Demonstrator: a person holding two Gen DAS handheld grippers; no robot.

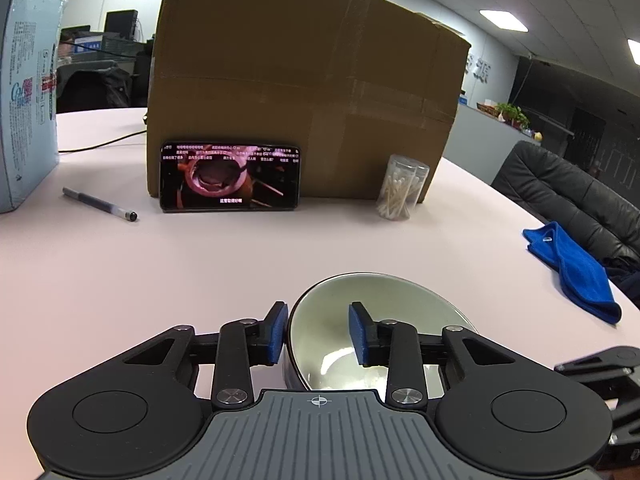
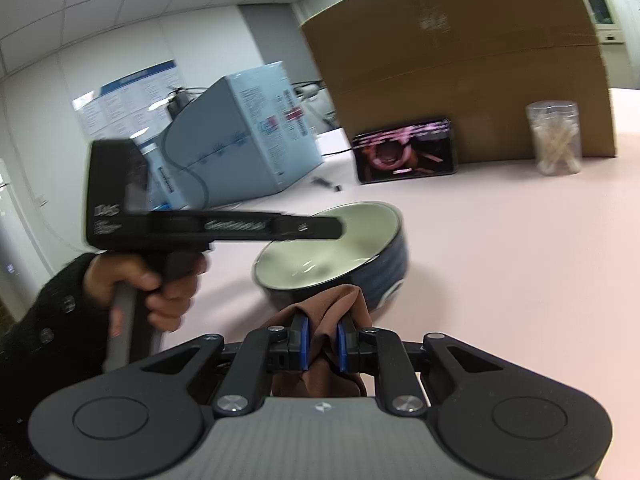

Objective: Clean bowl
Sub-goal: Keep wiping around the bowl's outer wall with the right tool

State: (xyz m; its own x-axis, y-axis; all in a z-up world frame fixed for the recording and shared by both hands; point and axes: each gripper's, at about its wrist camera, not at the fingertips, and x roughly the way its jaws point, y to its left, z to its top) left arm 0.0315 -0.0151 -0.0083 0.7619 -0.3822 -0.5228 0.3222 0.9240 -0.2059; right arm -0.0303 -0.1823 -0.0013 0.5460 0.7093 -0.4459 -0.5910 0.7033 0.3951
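Note:
The bowl (image 1: 336,300), dark blue outside and pale inside, sits tilted on the pink table (image 1: 160,280). My left gripper (image 1: 318,332) straddles its near-left rim, with one blue pad outside the wall and the other inside, shut on the bowl. The right wrist view shows the bowl (image 2: 320,248) blurred, with the left gripper (image 2: 338,228) reaching over its rim from the left in a person's hand (image 2: 160,292). My right gripper (image 2: 323,344) is shut on a bunched brown cloth (image 2: 332,304) just in front of the bowl's near side.
A big cardboard box (image 1: 308,80) stands at the back. A phone (image 1: 230,178) playing video leans on it, beside a jar of cotton swabs (image 1: 402,188). A pen (image 1: 100,204) and a light-blue carton (image 1: 24,100) lie left. A blue cloth (image 1: 572,268) lies by the right edge.

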